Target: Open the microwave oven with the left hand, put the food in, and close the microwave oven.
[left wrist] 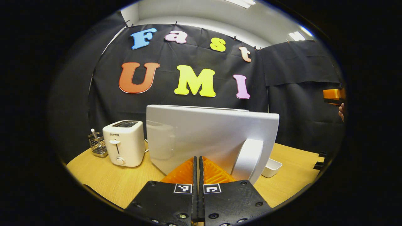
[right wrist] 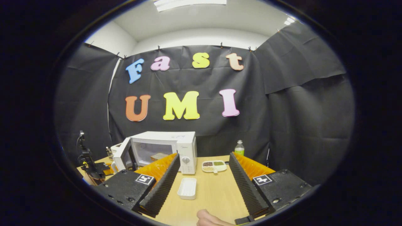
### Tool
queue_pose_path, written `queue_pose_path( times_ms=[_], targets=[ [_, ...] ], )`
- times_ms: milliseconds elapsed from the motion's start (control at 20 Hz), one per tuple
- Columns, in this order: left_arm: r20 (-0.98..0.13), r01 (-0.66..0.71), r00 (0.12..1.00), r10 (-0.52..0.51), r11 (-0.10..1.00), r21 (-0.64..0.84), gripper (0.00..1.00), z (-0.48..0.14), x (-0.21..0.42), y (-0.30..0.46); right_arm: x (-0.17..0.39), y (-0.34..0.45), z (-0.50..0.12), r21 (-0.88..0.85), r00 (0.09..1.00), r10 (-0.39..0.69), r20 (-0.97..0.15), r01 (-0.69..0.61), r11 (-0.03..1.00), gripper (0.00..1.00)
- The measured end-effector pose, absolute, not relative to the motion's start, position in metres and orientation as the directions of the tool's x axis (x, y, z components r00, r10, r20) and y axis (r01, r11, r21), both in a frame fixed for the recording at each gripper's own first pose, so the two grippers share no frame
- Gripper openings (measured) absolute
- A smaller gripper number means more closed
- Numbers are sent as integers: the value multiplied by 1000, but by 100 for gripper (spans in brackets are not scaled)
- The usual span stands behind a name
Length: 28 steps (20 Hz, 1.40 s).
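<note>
White plastic of the microwave door (left wrist: 201,138) is taking up the middle of the left gripper view, blocking the oven body behind it. The door's lower edge is being cut off by the left gripper (left wrist: 198,175), whose two fingers are lying pressed together with nothing seen between them, right in front of the door panel beside the curved handle (left wrist: 249,158). Whether the fingertips are touching the door is hard to tell.

In the right gripper view the microwave (right wrist: 163,150) is sitting at the back of the wooden table (right wrist: 213,191), its long axis running left to right, its front facing the camera. The door is swinging out on the left-hand side, standing open. Food (right wrist: 158,156), a brownish piece, is lying inside the chamber; its detail is too small to make out.

Right gripper (right wrist: 203,182) is hovering over the table with fingers spread wide, holding nothing. Between them a white tray (right wrist: 187,188) is lying on the table, with a divided dish (right wrist: 214,165) behind it and a bottle (right wrist: 239,147) farther back. A toaster (left wrist: 124,147) and wire basket (left wrist: 97,144) are standing left of the door.
</note>
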<state>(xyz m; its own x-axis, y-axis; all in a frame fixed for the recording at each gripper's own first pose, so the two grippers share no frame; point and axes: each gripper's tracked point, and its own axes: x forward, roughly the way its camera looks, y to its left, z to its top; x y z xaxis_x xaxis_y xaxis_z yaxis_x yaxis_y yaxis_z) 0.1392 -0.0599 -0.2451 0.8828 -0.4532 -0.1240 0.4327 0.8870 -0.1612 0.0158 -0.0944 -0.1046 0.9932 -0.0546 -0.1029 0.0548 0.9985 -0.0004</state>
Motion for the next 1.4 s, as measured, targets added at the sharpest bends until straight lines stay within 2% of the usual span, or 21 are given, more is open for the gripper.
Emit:
queue_pose_path(
  times_ms=[150, 200, 250, 450, 650, 700, 750, 800, 900, 950, 1000, 1100, 1200, 1250, 1350, 1400],
  targets=[
    [-123, 444, 877, -464, 882, -160, 0, -247, 160, -80, 17, -108, -106, 0, 990, -73, -118, 74, 997, 94],
    [-125, 447, 875, -469, 879, -165, 0, -248, 166, -88, 17, -114, -106, 0, 989, -82, -120, 82, 997, 99],
    [-122, 456, 870, -477, 874, -168, 0, -246, 173, -98, 18, -120, -103, -2, 989, -93, -117, 93, 996, 94],
    [-120, 483, 857, -502, 861, -157, 0, -247, 198, -134, 27, -142, -104, -28, 982, -150, -117, 148, 989, 94],
    [-123, 497, 850, -512, 857, -133, 0, -249, 227, -167, 43, -152, -109, -28, 979, -160, -127, 157, 987, 94],
    [-123, 494, 853, -507, 860, -127, 0, -250, 237, -173, 47, -154, -108, -29, 979, -159, -125, 157, 987, 94],
    [-124, 491, 855, -504, 862, -126, 0, -250, 245, -178, 52, -156, -110, -28, 980, -158, -121, 156, 987, 99],
    [-128, 482, 859, -496, 867, -128, 0, -251, 254, -182, 58, -157, -111, -28, 981, -154, -117, 152, 988, 94],
    [-136, 474, 860, -491, 870, -137, 0, -254, 266, -191, 69, -159, -115, -18, 983, -147, -111, 146, 989, 94],
    [-138, 468, 864, -484, 873, -137, 0, -256, 273, -197, 74, -162, -117, -12, 984, -144, -108, 144, 990, 99],
    [-143, 462, 867, -478, 877, -130, 0, -258, 280, -202, 78, -165, -118, -8, 984, -145, -107, 145, 989, 94],
    [-142, 439, 882, -449, 893, -98, 0, -259, 295, -209, 87, -174, -124, -8, 980, -162, -112, 162, 987, 94],
    [-118, 454, 878, -464, 885, -102, 0, -256, 304, -225, 87, -181, -132, -20, 975, -177, -131, 176, 984, 94],
    [-126, 449, 880, -458, 888, -99, 0, -259, 300, -227, 86, -185, -134, -19, 974, -179, -136, 178, 984, 99],
    [-112, 442, 886, -450, 893, -86, 0, -254, 300, -232, 85, -193, -136, -14, 973, -185, -136, 185, 983, 99],
    [-110, 440, 887, -448, 894, -85, 0, -253, 300, -233, 86, -198, -138, -12, 972, -191, -135, 192, 981, 94]
  ],
)
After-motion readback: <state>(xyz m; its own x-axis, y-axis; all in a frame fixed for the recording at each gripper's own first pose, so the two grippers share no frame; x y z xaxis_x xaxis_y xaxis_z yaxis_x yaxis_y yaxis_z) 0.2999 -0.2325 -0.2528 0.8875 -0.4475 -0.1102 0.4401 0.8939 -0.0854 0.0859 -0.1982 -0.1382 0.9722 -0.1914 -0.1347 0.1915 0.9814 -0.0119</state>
